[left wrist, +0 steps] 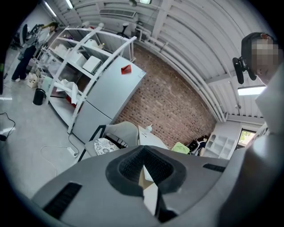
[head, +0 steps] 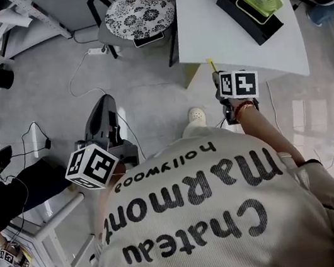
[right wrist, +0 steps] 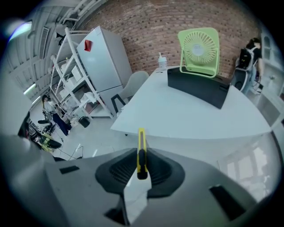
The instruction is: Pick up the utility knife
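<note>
1. Two tongs are held out in front of a person, and each is topped by a cube with square markers.
2. The right tongs [right wrist: 141,156] are clamped on the utility knife [right wrist: 141,141], which is pinched by its black slider part between the ribbed pads.
3. The yellow body of the knife is pointed forward past the tips. It is carried in the air above the floor, just short of the near corner of the white tabletop [right wrist: 186,111].
4. In the head view, only the yellow tip of the knife is seen ahead of the right tongs, close to the tabletop's edge.
5. The left tongs [left wrist: 143,156] are pressed together at the tips, and nothing is pinched between them.
6. The left tongs are held over the grey floor [head: 145,82], well apart from the tabletop and to the left of the right tongs.
7. A green fan [right wrist: 199,46] is set on a black box [right wrist: 197,86] at the far side of the tabletop.
8. A chair [head: 138,14] with a patterned seat is placed beside the tabletop.
</note>
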